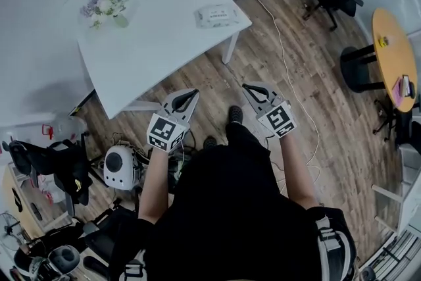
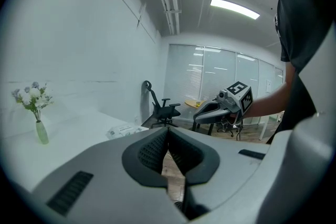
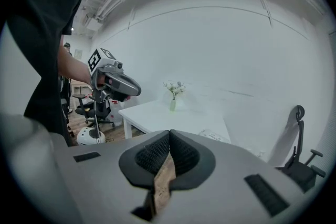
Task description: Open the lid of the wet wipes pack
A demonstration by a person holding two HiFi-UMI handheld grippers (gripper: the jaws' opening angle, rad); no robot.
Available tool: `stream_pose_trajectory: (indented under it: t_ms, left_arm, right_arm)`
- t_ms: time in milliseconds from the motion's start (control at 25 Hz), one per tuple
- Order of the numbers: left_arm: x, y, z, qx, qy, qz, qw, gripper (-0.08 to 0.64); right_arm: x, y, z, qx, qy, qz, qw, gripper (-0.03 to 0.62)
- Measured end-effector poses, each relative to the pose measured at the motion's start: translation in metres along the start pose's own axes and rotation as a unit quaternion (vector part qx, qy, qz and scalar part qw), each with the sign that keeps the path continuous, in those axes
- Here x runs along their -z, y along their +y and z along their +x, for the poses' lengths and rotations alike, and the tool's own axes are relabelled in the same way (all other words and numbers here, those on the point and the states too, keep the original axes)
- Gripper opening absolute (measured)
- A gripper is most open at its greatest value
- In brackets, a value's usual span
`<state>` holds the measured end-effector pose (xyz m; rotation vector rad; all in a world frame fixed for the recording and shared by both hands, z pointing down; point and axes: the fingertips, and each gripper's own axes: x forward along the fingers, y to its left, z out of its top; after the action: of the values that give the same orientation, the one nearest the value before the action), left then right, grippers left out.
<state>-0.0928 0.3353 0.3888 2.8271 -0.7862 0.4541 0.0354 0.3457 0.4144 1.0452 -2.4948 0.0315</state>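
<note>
My left gripper [image 1: 191, 95] and right gripper [image 1: 250, 88] are closed, empty; the wet wipes pack [image 1: 215, 15] lies well ahead on the counter [image 1: 151, 43], between them.

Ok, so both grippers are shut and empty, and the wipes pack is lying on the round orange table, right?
Not quite. The pack lies on the white table, as the head view shows. The rest holds: the left gripper and the right gripper are both shut and empty.
</note>
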Motion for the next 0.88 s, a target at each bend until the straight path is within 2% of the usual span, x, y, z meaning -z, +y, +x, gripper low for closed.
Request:
stream_pose_trajectory:
  t_ms: [400,880]
  left_arm:
    - [-0.026,0.027,0.064,-0.045,0.005,-0.017,0.9988,0.025]
    - [-0.048,0.047,0.120,-0.097,0.007,-0.025,0.9949,0.025]
  right_arm:
    - [0.013,-0.077,0.026,-0.051,-0.001,-0.006,0.999,0.017]
    - [0.021,-0.145,0.046,-0.096,-0.021,-0.015,0.995,0.017]
